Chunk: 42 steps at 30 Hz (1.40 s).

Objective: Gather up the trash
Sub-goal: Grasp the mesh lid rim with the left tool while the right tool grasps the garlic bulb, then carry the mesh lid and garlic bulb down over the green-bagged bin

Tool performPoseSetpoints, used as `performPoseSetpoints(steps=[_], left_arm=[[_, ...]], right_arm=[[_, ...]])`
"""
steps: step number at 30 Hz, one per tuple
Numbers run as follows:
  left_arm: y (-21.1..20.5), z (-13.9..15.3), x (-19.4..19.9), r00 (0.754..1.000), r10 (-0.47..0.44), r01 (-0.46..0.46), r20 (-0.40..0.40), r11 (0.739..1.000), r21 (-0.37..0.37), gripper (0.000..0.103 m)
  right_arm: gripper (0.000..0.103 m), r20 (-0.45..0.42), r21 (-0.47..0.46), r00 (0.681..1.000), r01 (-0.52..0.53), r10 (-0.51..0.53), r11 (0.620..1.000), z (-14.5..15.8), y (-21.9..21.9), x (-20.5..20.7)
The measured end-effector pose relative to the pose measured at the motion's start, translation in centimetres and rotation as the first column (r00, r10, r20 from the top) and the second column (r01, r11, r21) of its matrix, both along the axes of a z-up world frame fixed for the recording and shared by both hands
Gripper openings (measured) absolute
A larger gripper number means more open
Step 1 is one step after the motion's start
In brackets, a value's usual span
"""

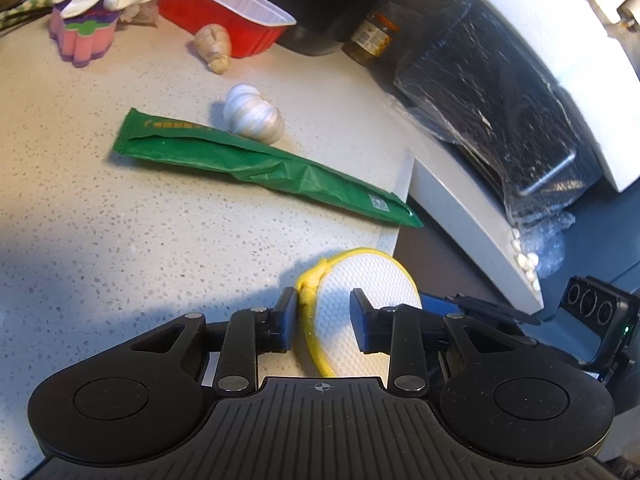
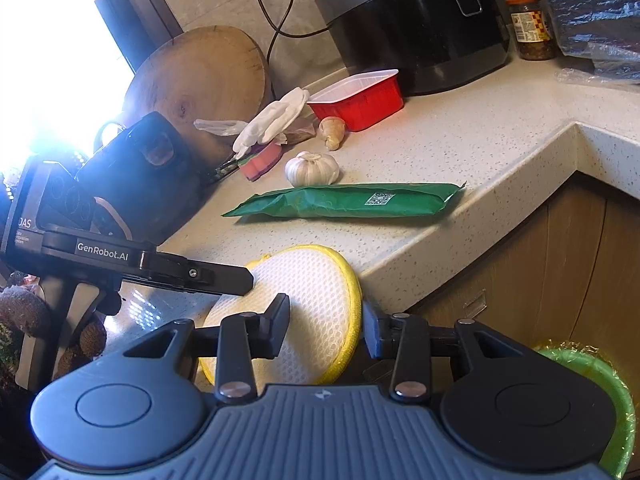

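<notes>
Because it is thin mesh with a yellow rim, the round scrubbing pad (image 2: 304, 304) should be light and soft, so it will bend; the firmer rim seems the best place to hold. It hangs over the counter (image 1: 120, 240) edge, between both pairs of jaws. The left gripper (image 1: 323, 320) stands partly open around it, the right gripper (image 2: 326, 330) has one finger lying over the mesh (I cannot tell if it presses). The green wrapper (image 1: 260, 164) carries a QR code; "GenRobot.AI" stands on the left gripper.
</notes>
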<state>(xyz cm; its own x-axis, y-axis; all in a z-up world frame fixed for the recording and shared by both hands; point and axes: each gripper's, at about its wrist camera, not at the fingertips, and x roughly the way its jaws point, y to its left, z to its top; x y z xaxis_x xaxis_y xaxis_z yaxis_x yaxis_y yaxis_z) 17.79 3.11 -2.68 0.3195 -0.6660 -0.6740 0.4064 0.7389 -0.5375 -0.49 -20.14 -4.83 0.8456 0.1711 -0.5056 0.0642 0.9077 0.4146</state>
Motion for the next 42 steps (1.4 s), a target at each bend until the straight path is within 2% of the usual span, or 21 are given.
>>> performPoseSetpoints(steps=[6,11,14,17,19,22,24,25,27,29,31,33,34,37,39,42], left_arm=[[-0.1,0.0,-0.1,0.999,-0.014,0.013,-0.032,0.999,-0.038,0.039],[-0.2,0.8,-0.4,0.999,-0.045,0.045,-0.004,0.994,-0.097,0.041],[-1.0,0.5,-0.7,0.996,-0.086,0.084,-0.019,0.993,-0.078,0.04],[-1.9,0.0,-1.1,0.995,-0.096,0.096,0.008,0.995,-0.001,0.033],[-2.0,0.1,-1.3,0.994,-0.107,0.108,0.016,0.994,-0.012,0.034],[-2.1,0.3,-1.6,0.992,-0.116,0.117,0.05,0.993,-0.02,0.032],[-2.2,0.3,-1.7,0.992,-0.113,0.113,0.059,0.994,0.006,0.024],[-2.1,0.3,-1.7,0.993,-0.105,0.105,0.051,0.995,0.002,0.023],[-1.3,0.8,-1.6,0.995,-0.085,0.088,0.051,0.995,-0.047,0.02],[-0.4,1.9,-1.6,0.994,-0.043,0.05,0.102,0.997,-0.067,0.019],[0.7,3.3,-1.6,0.981,0.035,-0.025,0.189,0.998,-0.056,0.018],[1.9,4.6,-1.8,0.948,0.135,-0.137,0.288,0.99,-0.014,0.018],[2.5,5.1,-1.8,0.926,0.186,-0.198,0.328,0.98,0.001,0.018],[4.7,5.8,-1.5,0.881,0.316,-0.326,0.353,0.945,-0.033,0.018],[5.5,5.9,-1.2,0.865,0.362,-0.37,0.348,0.928,-0.046,0.018],[5.7,5.9,-1.0,0.85,0.38,-0.4,0.364,0.916,-0.024,0.018]], right_arm=[[0.038,0.01,0.019,1.0,0.002,-0.002,1.0,-0.3,-0.3,-0.1],[0.038,0.015,0.112,1.0,0.007,-0.008,0.994,-1.4,-1.3,-0.5],[0.038,0.023,0.178,1.0,0.008,-0.012,0.984,-2.2,-2.0,-0.7],[0.038,0.032,0.223,0.999,0.013,-0.021,0.975,-2.8,-2.3,-0.9],[0.038,0.035,0.227,0.999,0.018,-0.027,0.974,-2.8,-2.2,-0.9],[0.038,0.038,0.203,0.999,0.02,-0.028,0.979,-2.4,-1.6,-0.8],[0.038,0.045,0.175,0.999,0.019,-0.028,0.984,-2.0,-1.3,-0.7],[0.038,0.05,0.15,0.998,0.019,-0.027,0.988,-1.7,-1.0,-0.7],[0.038,0.066,0.083,0.998,0.02,-0.025,0.996,-0.6,-0.7,-0.6],[0.038,0.089,-0.036,0.995,0.05,-0.046,0.998,1.1,-0.3,-0.5],[0.043,0.128,-0.165,0.989,0.092,-0.071,0.982,3.1,-0.1,-0.2],[0.074,0.164,-0.262,0.983,0.125,-0.084,0.957,4.9,-0.4,0.6],[0.079,0.165,-0.295,0.983,0.127,-0.08,0.947,5.4,-0.6,1.3],[0.079,0.137,-0.319,0.987,0.127,-0.087,0.939,6.5,-1.6,4.1],[0.079,0.106,-0.281,0.993,0.084,-0.056,0.956,6.9,-1.9,6.4],[0.079,0.055,-0.214,0.998,0.032,-0.021,0.976,6.5,-1.0,10.3]])
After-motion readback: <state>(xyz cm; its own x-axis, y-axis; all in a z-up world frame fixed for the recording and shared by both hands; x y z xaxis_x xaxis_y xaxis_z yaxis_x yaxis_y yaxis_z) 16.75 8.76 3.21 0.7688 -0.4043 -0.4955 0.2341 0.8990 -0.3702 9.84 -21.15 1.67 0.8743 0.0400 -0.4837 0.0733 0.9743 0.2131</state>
